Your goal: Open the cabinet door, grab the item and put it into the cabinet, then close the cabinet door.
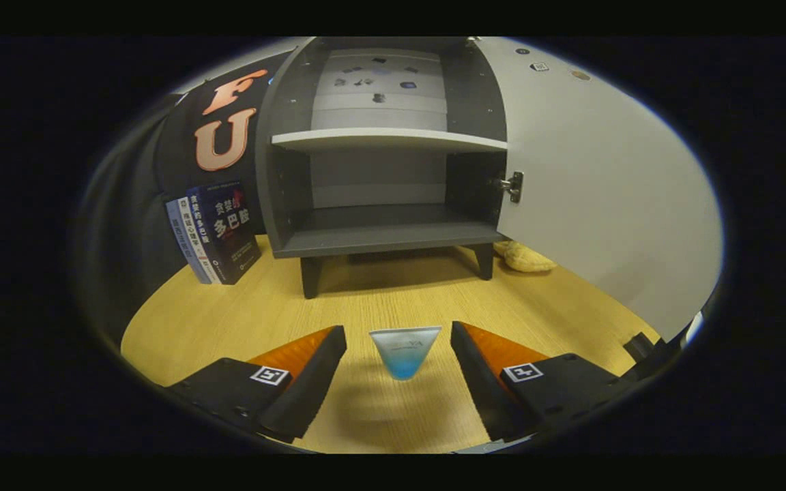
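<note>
Cabinet (386,170) stands at the far side of the tabletop (379,300), on short dark legs. Its door (604,198) is swung wide to the right, hinge (512,185) exposed. Inside: an upper shelf (386,140) and a bare lower compartment floor (383,235). Opening step looks done.

Item: a small tube (405,351), pale at the wide crimped end and blue at the narrow end, which points toward the camera. It sits between the fingers of the gripper (398,344), touching neither as far as I can tell. Whether it rests on the tabletop or stands on its cap I cannot tell.

Gripper fingers are spread apart, one on each side of the tube, nothing clamped.

Other things: a stack of books (214,232) leaning at the cabinet's left; a yellow soft object (524,258) on the tabletop under the door's lower edge, identity unclear.

Judged step: closing on the tube.

Risks:
- The tube tapers, so a pinch at the narrow end could squeeze it forward and out of the fingers.
- If the fingers close unevenly, one may nudge it sideways and tip it.
- On the carry, the lower compartment is low; coming in too high could knock the tube on the shelf's front edge.
- The yellow object near the door's swing path might obstruct closing.
</note>
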Action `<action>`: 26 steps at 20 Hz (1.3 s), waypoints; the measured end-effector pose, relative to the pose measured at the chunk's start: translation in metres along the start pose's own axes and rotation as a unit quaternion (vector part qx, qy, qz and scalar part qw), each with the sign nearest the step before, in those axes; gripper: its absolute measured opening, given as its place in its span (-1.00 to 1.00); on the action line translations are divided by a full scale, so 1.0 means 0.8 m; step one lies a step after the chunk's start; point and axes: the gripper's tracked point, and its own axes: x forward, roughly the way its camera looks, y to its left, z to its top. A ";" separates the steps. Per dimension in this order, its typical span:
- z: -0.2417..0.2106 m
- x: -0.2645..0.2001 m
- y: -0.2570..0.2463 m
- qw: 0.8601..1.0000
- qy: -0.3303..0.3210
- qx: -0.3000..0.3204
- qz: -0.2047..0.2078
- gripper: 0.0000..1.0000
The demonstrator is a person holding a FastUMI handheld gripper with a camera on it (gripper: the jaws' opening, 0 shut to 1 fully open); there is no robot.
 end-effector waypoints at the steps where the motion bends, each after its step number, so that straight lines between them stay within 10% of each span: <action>1: -0.007 0.004 0.000 1.000 0.009 0.009 0.003 0.96; 4: -0.009 0.012 -0.003 0.999 0.019 0.027 0.003 0.28; 26: 0.378 -0.092 0.057 0.995 -0.070 -0.016 0.071 0.25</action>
